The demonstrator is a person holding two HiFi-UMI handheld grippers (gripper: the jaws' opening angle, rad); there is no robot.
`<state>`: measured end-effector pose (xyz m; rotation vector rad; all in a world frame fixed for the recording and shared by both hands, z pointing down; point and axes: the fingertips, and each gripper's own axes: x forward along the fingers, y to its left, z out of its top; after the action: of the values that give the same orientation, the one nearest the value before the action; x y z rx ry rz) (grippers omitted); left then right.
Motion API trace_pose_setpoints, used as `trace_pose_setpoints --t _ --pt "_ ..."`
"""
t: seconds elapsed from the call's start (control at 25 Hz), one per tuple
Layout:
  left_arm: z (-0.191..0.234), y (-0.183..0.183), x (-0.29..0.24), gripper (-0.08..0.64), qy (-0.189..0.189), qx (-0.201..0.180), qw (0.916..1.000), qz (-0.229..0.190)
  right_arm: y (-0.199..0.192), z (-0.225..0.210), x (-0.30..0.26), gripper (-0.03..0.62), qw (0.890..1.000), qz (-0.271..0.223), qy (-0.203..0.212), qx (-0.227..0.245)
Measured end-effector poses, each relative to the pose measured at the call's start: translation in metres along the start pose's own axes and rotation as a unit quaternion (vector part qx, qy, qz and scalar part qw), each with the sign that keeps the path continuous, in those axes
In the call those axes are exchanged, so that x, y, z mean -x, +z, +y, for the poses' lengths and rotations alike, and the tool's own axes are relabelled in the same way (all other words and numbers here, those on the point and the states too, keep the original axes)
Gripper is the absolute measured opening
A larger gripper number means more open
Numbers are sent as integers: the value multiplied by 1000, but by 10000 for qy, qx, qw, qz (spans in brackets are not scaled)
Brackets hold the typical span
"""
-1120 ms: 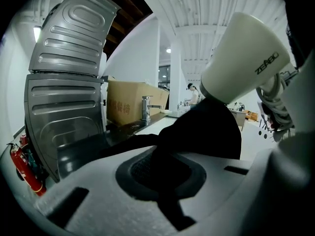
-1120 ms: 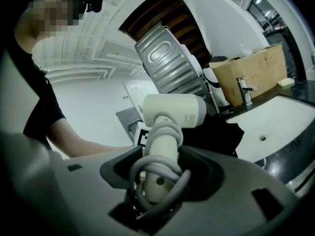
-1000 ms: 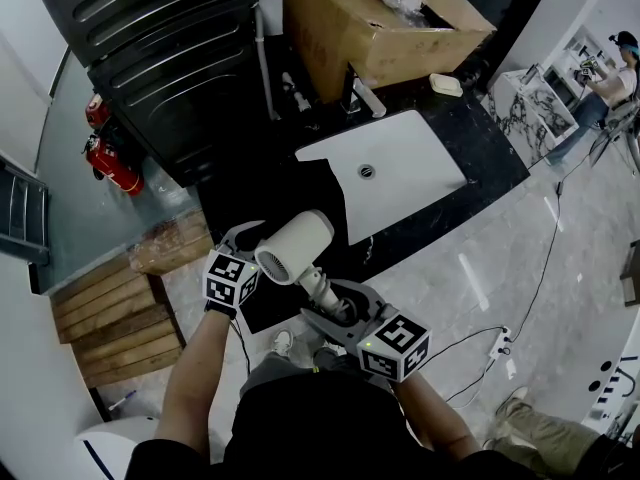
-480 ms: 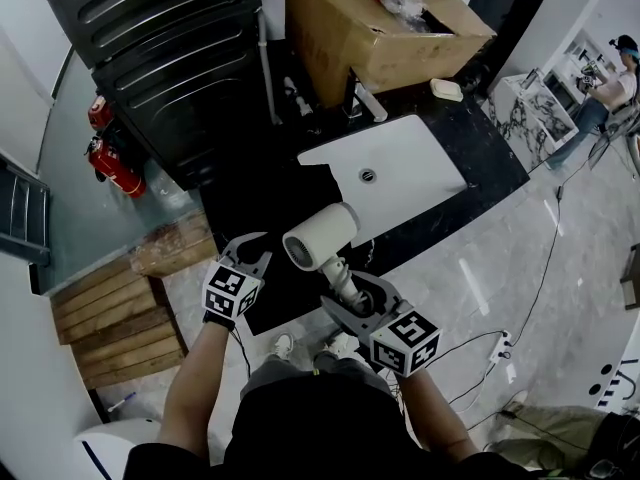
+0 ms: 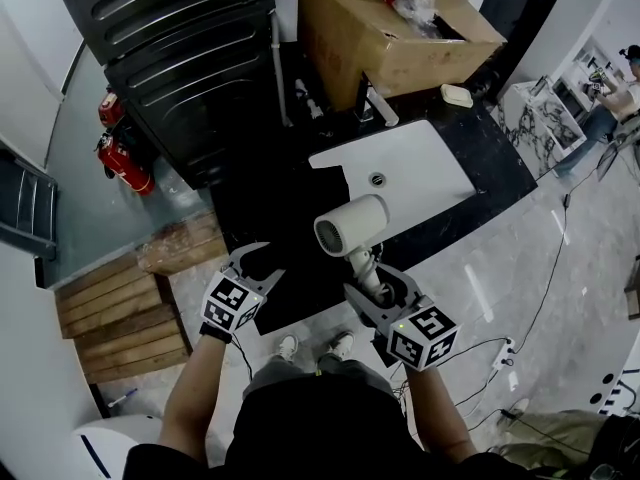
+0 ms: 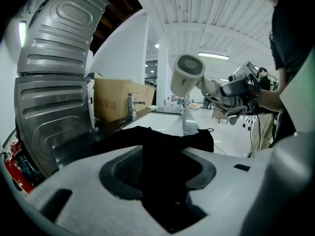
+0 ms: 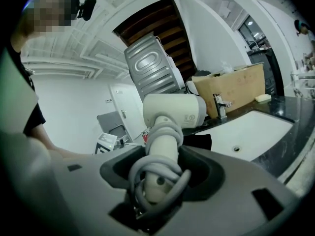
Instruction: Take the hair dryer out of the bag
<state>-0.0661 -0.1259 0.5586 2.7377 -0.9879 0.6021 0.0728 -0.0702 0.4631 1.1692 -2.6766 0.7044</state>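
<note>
Your right hand-held gripper (image 5: 377,286), low and right of centre in the head view, is clamped on the handle of the hair dryer (image 5: 351,226). The grey cord (image 7: 158,173) is wound round that handle, and the jaws press on the coils as well. The dryer stands up out of the jaws with its cream barrel lying across the top. It is clear of the bag and held in the air in front of the table's near edge.

Your left hand-held gripper (image 5: 253,259), low and left of centre, has just been opening its jaws. They now stand apart, with a fold of the black bag (image 6: 163,142) lying loose between them. It looks as if the pads no longer press on the cloth, though dark fabric on dark pads makes that hard to judge.

The bag lies slack on the black table (image 5: 500,168). Beyond it, at centre right, is the white sink (image 5: 415,173) with its faucet (image 5: 376,102). Behind that, at the top of the frame, sits an open cardboard box (image 5: 385,38).
</note>
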Motion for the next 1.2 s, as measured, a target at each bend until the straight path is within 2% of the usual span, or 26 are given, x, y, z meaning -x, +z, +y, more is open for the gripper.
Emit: trace_pose_setpoints --t 0.08,0.28,0.64,0.96,1.0,1.2 --pt "-4 -1 5 198 -69 -19 10000 -1 0 -3 -1 241 10000 3 -49 17" --pt "-16 -1 16 265 -401 254 9984 -314 -7 -9 -4 241 9998 59 -211 41" --pt "-24 3 40 284 -551 377 9961 -583 -3 -17 -4 241 9994 12 -344 -10" --pt "-15 14 49 282 -465 297 9957 -743 3 -20 -4 241 9988 -55 -487 -7" --pt "-15 17 50 282 -462 266 9955 -785 4 -20 -4 241 9987 -68 -504 -6" --pt "-15 34 55 167 -471 165 9929 -1078 9 -23 -2 241 9981 -161 -591 0"
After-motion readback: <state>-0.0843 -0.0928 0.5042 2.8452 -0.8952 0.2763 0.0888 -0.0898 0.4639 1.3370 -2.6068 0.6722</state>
